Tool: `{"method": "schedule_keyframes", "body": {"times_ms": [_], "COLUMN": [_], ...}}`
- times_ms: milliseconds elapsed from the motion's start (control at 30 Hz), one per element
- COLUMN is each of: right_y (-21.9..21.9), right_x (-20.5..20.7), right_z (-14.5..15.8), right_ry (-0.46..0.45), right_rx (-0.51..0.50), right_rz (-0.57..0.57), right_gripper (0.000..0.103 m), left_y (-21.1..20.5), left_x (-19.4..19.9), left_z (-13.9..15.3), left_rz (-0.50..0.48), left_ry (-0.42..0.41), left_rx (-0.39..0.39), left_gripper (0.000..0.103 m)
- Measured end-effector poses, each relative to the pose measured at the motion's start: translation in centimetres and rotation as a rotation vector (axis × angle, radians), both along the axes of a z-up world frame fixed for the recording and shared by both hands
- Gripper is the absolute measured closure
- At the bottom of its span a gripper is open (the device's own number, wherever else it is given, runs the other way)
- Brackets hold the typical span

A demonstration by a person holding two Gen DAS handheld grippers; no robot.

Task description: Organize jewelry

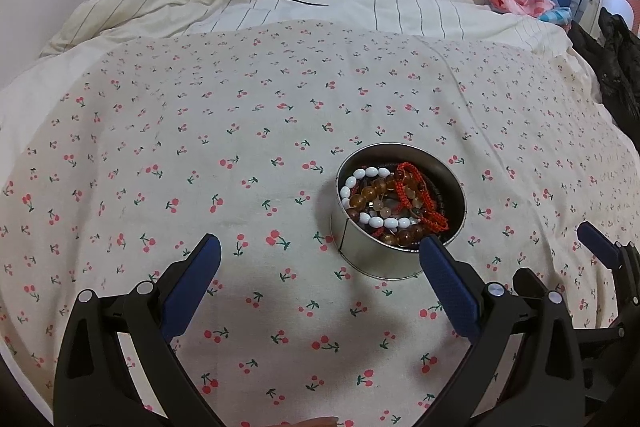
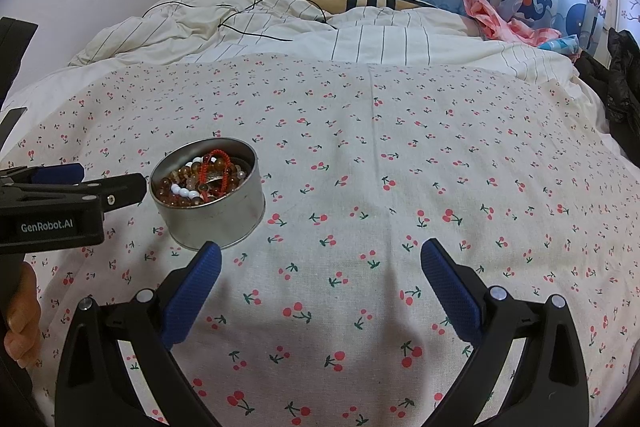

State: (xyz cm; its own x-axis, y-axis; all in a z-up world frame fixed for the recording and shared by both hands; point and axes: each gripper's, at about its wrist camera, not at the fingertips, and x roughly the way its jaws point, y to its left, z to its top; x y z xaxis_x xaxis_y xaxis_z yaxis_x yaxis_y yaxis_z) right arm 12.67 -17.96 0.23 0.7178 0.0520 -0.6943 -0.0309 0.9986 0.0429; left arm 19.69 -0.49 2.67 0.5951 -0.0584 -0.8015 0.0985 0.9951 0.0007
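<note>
Metal tin [image 1: 400, 215] of bracelets is sitting mid-bed, just ahead-right of the splayed, empty left hand-held gripper [image 1: 320, 247], nearer than the equally splayed right hand-held gripper [image 2: 320, 255].

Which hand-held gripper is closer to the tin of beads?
Left. The left hand-held gripper has one finger beside the tin; the right hand-held gripper sits just short of it, tin ahead-left. Both open.

Only the tin [image 1: 400, 223] interrupts the open cherry-print sheet [image 1: 200, 147].
</note>
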Motion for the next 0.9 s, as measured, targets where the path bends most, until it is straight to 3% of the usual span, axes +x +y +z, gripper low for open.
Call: {"method": "schedule_keyframes", "body": {"times_ms": [900], "right_y": [-0.07], "right_x": [-0.10], "right_z": [-0.14], "right_ry": [0.002], "right_rx": [-0.003], "right_rz": [0.003], "right_gripper": [0.007], "left_y": [-0.26], "left_x": [-0.09], "left_z": [0.07], "left_rz": [-0.005], "left_ry": [0.001], "left_rx": [0.007], "left_gripper": [0.007]}}
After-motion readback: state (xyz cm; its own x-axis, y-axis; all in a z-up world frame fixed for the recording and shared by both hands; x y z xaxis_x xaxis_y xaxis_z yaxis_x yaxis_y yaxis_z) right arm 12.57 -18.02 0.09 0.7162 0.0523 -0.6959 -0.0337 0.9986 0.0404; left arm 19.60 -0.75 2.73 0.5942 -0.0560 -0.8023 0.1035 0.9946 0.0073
